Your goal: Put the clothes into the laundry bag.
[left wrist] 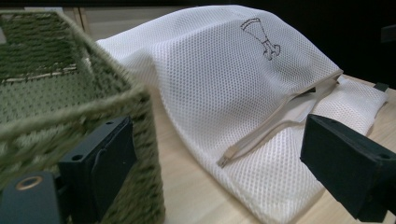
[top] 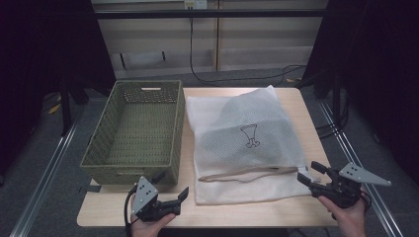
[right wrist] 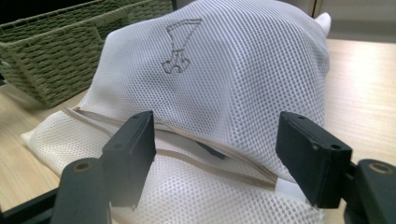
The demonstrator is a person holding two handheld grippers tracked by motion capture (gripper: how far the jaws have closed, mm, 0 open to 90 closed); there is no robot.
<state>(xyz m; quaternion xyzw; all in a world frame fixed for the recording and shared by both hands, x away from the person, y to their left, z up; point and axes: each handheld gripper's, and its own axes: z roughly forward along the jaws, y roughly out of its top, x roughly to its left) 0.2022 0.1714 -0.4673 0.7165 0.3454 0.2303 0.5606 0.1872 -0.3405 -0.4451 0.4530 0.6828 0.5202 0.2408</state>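
Your 2 tools are spread, pinching nothing. Left tool point(top: 182, 196) sits near the basket point(top: 132, 168); right tool point(top: 307, 174) just beside the mesh bag point(top: 237, 143). Bag lies on the surface point(top: 296, 210), zip part open.

One fixed camera overlooks the whole counter point(top: 296, 207) from above its near edge, while two low cameras face forward, close up, sharing the mesh bag point(left wrist: 224, 79) and basket point(right wrist: 60, 51).

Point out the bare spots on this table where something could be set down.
Free: the strip of table along the near edge, between the left gripper and right gripper, and the narrow strip at the right edge beside the white mesh laundry bag. The green woven basket is empty inside. Crowded: basket and bag nearly meet mid-table.
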